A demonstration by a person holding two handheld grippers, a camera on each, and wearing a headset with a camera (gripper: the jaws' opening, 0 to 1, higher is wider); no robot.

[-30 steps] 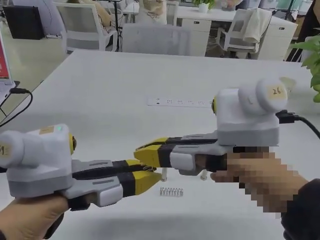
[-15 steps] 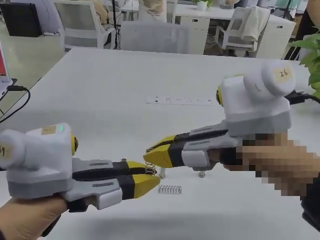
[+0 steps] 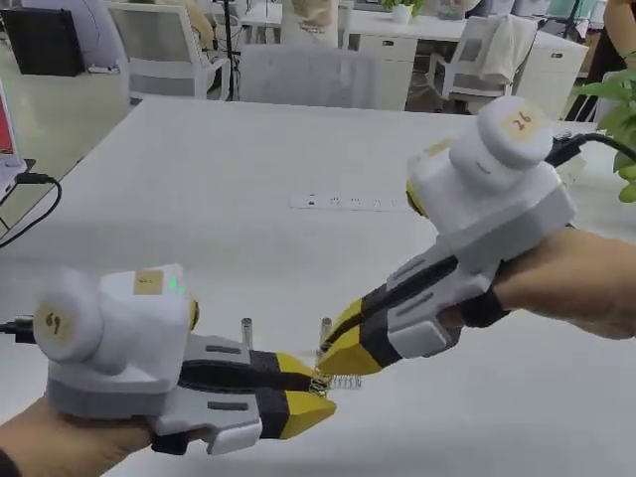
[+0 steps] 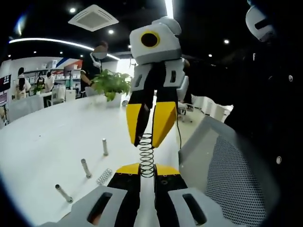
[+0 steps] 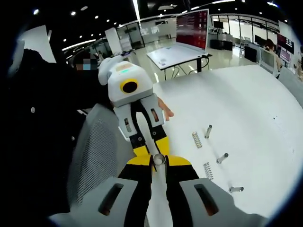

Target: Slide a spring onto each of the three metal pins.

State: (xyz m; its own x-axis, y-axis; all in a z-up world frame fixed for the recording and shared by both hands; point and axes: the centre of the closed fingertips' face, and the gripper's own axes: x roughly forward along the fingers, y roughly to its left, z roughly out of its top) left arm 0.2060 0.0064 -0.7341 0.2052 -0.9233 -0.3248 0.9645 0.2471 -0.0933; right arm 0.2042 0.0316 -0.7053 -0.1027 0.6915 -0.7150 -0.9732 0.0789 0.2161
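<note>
Looks like the pass-and-regrip step, ahead of any threading. Holding one spring [image 4: 147, 153] by both ends: near end pinched in the narrow jaws of the left gripper [image 4: 147, 169], far end nipped between the close-set jaws of the right gripper [image 4: 145, 142], tip to tip with it. Can count three pins [image 4: 85, 168] upright and apparently bare on the table [image 3: 199, 179], off to the left gripper's left, plus two loose springs [image 5: 207, 170] lying among them to the right gripper's right.

Next, probably: let go with one gripper, carry the coil down to a pin without bending it, line bore with pin top, slide on.

Working over plain white, with a power strip [image 3: 363, 203] well beyond both grippers. Open office behind, with chairs [image 3: 164, 45] and a plant [image 4: 111, 82].
</note>
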